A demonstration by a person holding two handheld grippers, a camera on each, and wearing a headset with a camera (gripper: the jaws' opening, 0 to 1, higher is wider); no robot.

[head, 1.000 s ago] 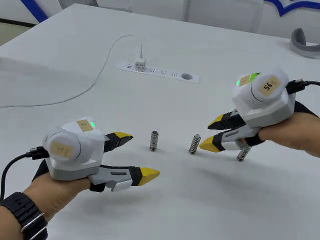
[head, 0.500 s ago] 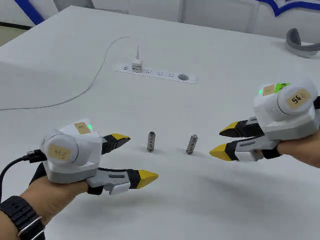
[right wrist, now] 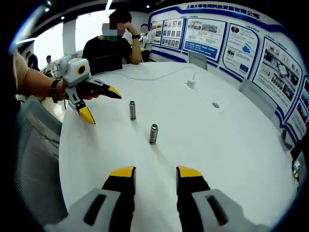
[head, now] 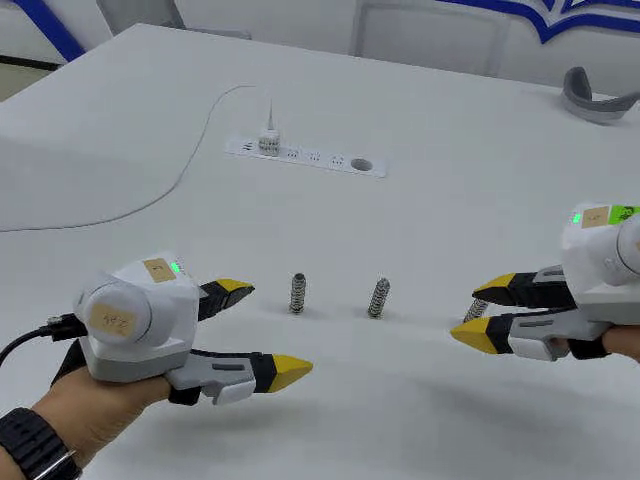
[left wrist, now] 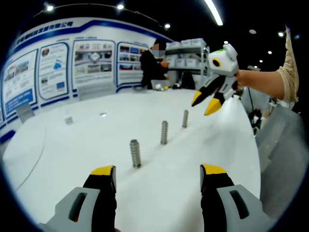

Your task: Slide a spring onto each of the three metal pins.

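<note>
1. The left gripper [head: 262, 330] is held low over the table [head: 420, 420], at its near left. Its jaws are spread wide and nothing is gripped between them.
2. The right gripper [head: 482, 310] is held at the right, pointing left. Its jaws are parted less widely and nothing is gripped.
3. Three springs are stood upright on the table in a row between the two grippers, each well apart from the next.
   - The left spring [head: 297, 293] is found just beyond the left gripper's tips.
   - The middle spring [head: 377, 298] is found in open table.
   - The right spring [head: 477, 308] is partly hidden behind the right gripper's jaws; contact cannot be told.
4. In the left gripper view, all three springs are seen in a line ahead of the jaws. The pins inside them cannot be made out.
5. A power strip [head: 305, 158] is laid farther back, with a cable [head: 190, 160] run off to the left.
</note>
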